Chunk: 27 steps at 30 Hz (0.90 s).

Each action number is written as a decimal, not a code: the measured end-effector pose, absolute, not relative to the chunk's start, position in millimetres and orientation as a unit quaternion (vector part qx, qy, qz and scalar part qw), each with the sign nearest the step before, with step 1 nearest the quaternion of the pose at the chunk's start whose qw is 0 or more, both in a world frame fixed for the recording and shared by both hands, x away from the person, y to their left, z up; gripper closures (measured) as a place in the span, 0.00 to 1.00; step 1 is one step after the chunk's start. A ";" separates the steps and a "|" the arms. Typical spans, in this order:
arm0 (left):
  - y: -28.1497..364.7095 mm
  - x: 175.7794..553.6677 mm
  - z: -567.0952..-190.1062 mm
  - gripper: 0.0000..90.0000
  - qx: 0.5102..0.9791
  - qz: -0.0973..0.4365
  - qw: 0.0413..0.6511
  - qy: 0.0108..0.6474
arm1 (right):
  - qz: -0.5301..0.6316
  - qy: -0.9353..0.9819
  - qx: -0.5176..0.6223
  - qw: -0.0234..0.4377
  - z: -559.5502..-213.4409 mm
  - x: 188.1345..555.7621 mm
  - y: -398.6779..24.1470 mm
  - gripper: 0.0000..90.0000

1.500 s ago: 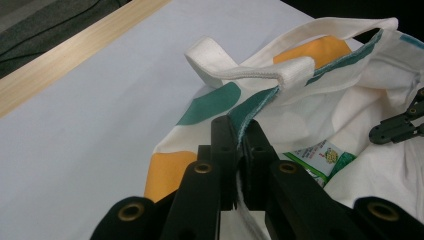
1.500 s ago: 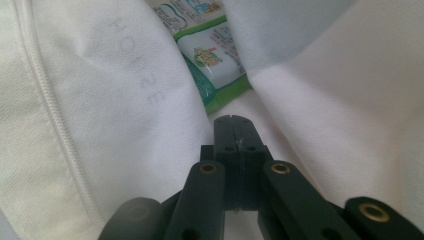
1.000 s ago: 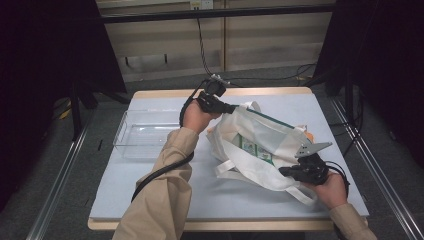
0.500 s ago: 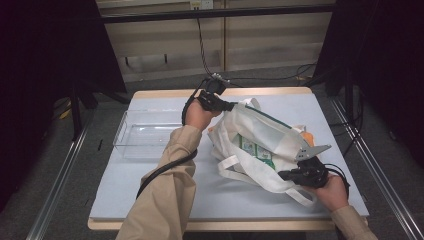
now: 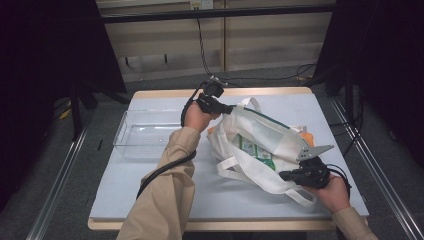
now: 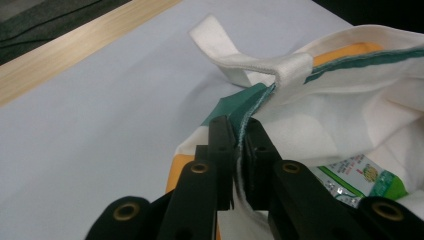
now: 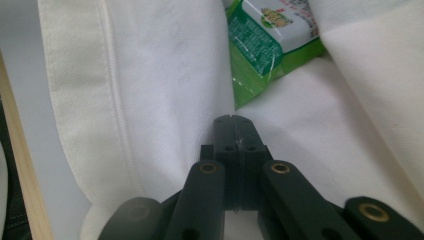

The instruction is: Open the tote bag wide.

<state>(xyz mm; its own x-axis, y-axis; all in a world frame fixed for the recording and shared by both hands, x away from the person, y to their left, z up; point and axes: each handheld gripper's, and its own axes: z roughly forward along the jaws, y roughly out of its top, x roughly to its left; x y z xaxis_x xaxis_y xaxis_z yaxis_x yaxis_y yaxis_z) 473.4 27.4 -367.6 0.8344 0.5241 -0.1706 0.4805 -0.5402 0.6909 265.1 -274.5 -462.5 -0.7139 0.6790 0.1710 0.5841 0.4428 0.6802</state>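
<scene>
Bag (image 5: 260, 145): white tote with green trim, lying on the table (image 5: 150, 190), mouth held open between both grippers.
Left gripper (image 6: 239, 150): jaws nearly closed, pinching the green-trimmed rim at the far corner; they have just eased open slightly, cloth between them.
Right gripper (image 7: 235, 150): jaws together on white cloth at the near edge, apparently pinching it.
Packet (image 7: 270, 35): green, inside the bag.
Tray (image 5: 145, 135): clear, beside the bag.

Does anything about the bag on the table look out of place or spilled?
Nothing has spilled. The white tote bag lies slumped on its side, its mouth held open by the left gripper and right gripper, green packets still inside. The clear bin sits square.
</scene>
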 end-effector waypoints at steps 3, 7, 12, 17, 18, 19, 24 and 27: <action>31.2 469.4 -365.7 0.87 0.880 0.021 0.387 0.274 | 0.382 0.839 0.379 0.075 -459.3 267.1 -277.0 0.94; 34.1 463.8 -365.0 0.79 0.883 0.015 0.389 0.263 | 0.387 0.834 0.385 0.087 -454.2 267.7 -278.6 0.94; 35.8 457.5 -365.1 0.72 0.887 0.010 0.388 0.249 | 0.394 0.830 0.386 0.090 -448.4 269.3 -280.6 0.94; 36.6 454.2 -362.1 0.66 0.887 0.001 0.392 0.244 | 0.396 0.827 0.389 0.091 -442.6 272.0 -282.6 0.91; 36.6 453.6 -360.6 0.64 0.891 0.002 0.383 0.243 | 0.398 0.825 0.389 0.091 -441.0 272.3 -283.0 0.91; 37.2 452.9 -359.4 0.62 0.893 0.003 0.381 0.240 | 0.398 0.824 0.392 0.092 -439.4 272.6 -283.4 0.90; 40.7 450.8 -351.6 0.58 0.897 0.008 0.378 0.229 | 0.405 0.821 0.392 0.091 -433.6 275.2 -284.5 0.85; 42.5 447.5 -347.8 0.57 0.894 0.008 0.384 0.229 | 0.402 0.822 0.392 0.093 -431.4 276.6 -282.2 0.82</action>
<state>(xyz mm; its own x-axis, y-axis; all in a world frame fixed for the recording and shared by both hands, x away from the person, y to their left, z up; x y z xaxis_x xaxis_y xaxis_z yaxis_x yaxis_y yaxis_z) 447.5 42.5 -347.8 0.8946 0.4167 -0.1611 0.4038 -0.6000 0.6906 276.6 -282.2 -431.4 -0.6757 0.7192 0.1619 0.5692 0.3694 0.7346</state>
